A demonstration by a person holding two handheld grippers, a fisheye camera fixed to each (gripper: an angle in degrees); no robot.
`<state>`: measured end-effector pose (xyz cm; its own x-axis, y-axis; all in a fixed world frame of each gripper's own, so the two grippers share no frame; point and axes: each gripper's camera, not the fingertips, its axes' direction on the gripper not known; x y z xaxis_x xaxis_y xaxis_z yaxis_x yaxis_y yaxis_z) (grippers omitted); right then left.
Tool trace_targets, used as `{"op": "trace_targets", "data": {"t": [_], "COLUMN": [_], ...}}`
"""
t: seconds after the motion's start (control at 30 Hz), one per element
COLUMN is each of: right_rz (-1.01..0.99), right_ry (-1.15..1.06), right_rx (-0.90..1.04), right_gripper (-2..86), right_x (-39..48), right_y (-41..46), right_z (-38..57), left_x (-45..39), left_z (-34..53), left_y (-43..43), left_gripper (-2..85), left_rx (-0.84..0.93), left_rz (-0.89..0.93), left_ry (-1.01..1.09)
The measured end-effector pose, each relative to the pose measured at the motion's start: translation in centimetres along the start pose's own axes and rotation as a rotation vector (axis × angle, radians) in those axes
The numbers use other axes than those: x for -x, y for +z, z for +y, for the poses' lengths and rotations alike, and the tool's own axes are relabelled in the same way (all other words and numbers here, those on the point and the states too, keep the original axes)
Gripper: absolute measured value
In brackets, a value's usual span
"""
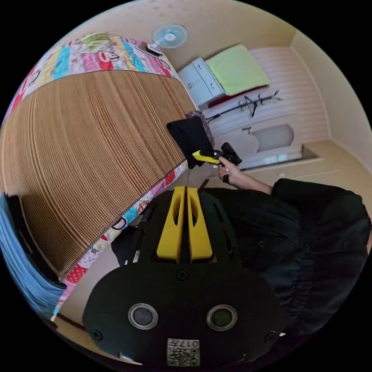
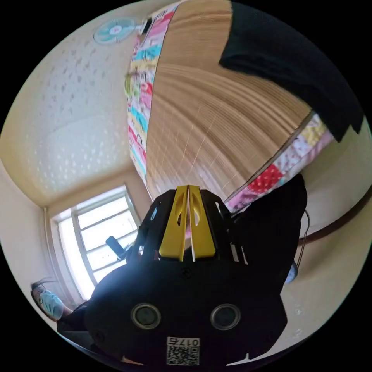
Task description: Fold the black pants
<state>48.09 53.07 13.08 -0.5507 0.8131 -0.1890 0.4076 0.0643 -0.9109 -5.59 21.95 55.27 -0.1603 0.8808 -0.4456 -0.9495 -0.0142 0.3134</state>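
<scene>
Bamboo mat [image 1: 97, 155], patterned quilt [image 1: 97, 54] edges, black pants [image 2: 290, 66] across corner.

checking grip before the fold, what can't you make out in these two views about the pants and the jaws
- Left gripper view: left gripper has its jaws together; any cloth between them is hidden by the jaws.
- Left gripper view: right gripper sits against the black pants; too small to confirm the pinch.
- Right gripper view: right gripper blocks its own contact point; the pants' far end is cut off by the picture's edge.
- Bamboo mat: far side cut off.
</scene>
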Motion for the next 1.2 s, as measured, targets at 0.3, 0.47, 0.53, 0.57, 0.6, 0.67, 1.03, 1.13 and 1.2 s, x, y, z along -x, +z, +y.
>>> {"op": "trace_targets", "data": {"t": [0.3,0.47,0.53,0.57,0.6,0.67,1.03,1.13,1.2], "right_rz": [-0.085,0.022,0.035,0.002,-0.021,0.046,-0.220,0.004,0.181], "right_ry": [0.265,0.360,0.375,0.354,0.336,0.348,-0.658,-0.485,-0.343], "right_rx": [-0.559,-0.493,-0.414,-0.379,-0.372,-0.380,-0.268,-0.352,-0.372], "right_gripper": [5.0,14.8,15.9,15.3,15.0,8.8,1.9,2.3,3.4], "right_x": [-10.5,-15.3,-16.3,-16.3,-16.0,-12.9,17.4,15.4,11.7], "right_y": [-16.3,-18.8,-18.3,-17.9,-17.8,-18.1,-25.1,-26.6,-26.6], "right_z": [1.1,-2.0,-3.6,-4.8,-5.4,-7.7,-18.0,-16.9,-15.5], "left_x": [-2.5,-2.9,-3.4,-3.4,-3.6,-3.8,-0.9,-0.2,0.3], "left_z": [-5.2,-6.0,-6.0,-5.9,-5.6,-4.9,0.3,0.2,-0.2], "left_y": [4.5,3.7,4.3,4.5,5.0,6.0,11.2,11.9,12.7], "left_gripper": [0.2,3.3,4.4,4.5,4.6,4.5,3.9,3.9,3.9], "left_rx": [-0.005,-0.158,-0.225,-0.243,-0.279,-0.317,-0.397,-0.439,-0.449], "left_rz": [-0.088,-0.105,-0.100,-0.094,-0.084,-0.077,-0.109,-0.100,-0.101], "left_ry": [0.079,0.050,0.025,0.018,0.000,-0.028,-0.248,-0.263,-0.265]}}
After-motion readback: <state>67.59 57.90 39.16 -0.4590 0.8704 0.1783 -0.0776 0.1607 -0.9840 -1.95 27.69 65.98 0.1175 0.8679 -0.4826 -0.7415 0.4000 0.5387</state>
